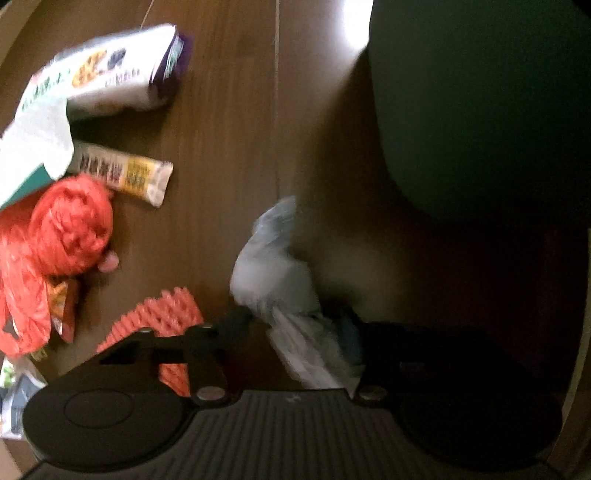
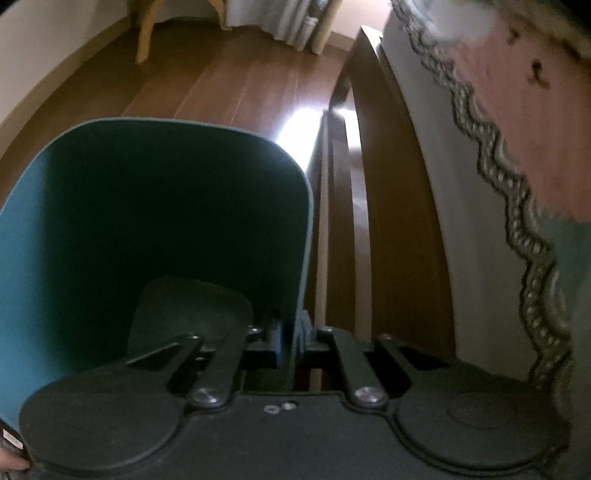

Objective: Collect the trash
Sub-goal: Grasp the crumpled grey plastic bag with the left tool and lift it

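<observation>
My left gripper (image 1: 295, 321) is shut on a crumpled pale plastic bag (image 1: 273, 266) and holds it above the wooden floor, beside the dark green bin (image 1: 480, 110) at the right. Other trash lies on the floor at the left: a white snack packet (image 1: 110, 70), a yellow-and-white wrapper (image 1: 125, 177), a red plastic bag (image 1: 66, 229) and a piece of red foam net (image 1: 166, 314). My right gripper (image 2: 291, 339) is shut on the green bin's wall (image 2: 301, 258); one finger is inside, one outside. The bin's inside (image 2: 166, 221) looks empty.
In the right wrist view a brown wooden bed frame (image 2: 388, 221) with a patterned cover (image 2: 517, 129) stands right of the bin. A wooden chair leg (image 2: 146, 33) and a white curtain (image 2: 280, 18) are at the far end of the floor.
</observation>
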Motion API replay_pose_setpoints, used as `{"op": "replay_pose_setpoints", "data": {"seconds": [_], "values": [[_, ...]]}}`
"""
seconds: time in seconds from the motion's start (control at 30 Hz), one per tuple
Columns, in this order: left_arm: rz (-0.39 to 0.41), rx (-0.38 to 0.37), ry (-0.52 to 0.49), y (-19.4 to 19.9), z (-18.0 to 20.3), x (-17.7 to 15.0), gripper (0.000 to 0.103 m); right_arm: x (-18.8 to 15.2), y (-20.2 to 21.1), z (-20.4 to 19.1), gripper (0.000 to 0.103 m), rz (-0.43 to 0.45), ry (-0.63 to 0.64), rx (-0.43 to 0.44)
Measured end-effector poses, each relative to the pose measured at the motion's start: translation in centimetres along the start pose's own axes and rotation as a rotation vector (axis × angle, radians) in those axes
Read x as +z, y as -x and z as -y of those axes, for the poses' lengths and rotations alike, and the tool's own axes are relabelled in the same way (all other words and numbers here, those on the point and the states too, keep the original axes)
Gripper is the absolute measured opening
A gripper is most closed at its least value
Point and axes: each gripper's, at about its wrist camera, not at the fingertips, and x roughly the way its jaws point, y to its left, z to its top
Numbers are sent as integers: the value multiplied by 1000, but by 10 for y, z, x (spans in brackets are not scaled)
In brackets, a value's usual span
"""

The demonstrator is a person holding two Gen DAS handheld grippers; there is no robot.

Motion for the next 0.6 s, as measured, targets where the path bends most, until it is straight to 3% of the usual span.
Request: {"op": "replay_pose_setpoints", "data": {"seconds": [0.1, 0.23, 0.37, 0.53, 0.6], "values": [[0, 4, 21, -6, -8, -2, 30, -2, -12, 8, 13, -11, -39, 19], [29, 21, 22, -3, -16, -5, 26, -3, -12, 3, 21, 12, -13, 41], [51, 17, 41, 9, -28, -6, 25, -5, -24, -1, 27, -24, 13, 65], [86, 3, 83, 40, -56, -5, 25, -13, -39, -3, 23, -86, 16, 69], [115, 10, 80, 63, -65, -3, 25, -17, -41, -5, 14, -86, 17, 54]]}}
